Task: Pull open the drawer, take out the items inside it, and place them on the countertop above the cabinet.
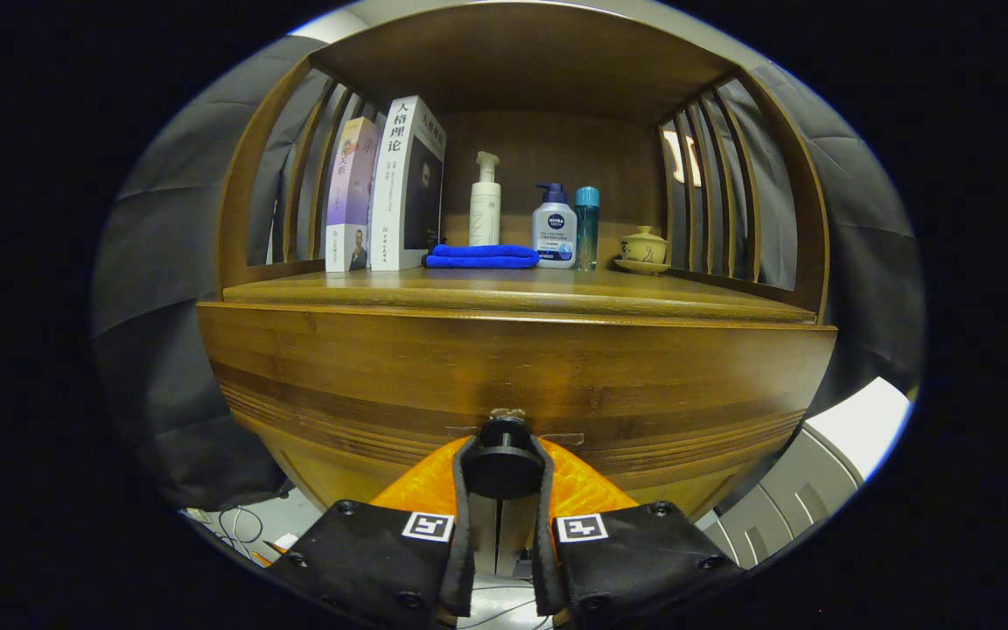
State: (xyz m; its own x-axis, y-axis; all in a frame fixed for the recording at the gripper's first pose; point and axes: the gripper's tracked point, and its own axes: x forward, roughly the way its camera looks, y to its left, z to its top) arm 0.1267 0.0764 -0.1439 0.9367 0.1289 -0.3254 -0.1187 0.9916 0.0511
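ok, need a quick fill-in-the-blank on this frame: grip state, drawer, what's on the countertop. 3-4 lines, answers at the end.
1. The gripper has its two fingers closed on the drawer's round ____.
2. The drawer front sits flush with the cabinet, so the drawer is ____.
3. The folded blue cloth lies on the countertop in front of the white ____ bottle.
4. The lidded tea bowl stands on a ____.

Answers: knob; closed; pump; saucer

Gripper [504, 468]: I see both fingers closed around the drawer knob [504, 462].
Drawer [513, 367]: front looks flush with the cabinet, probably unopened.
Countertop [513, 289]: books [390, 188], folded blue towel [482, 256], bottles [554, 229], lidded teacup [644, 248].
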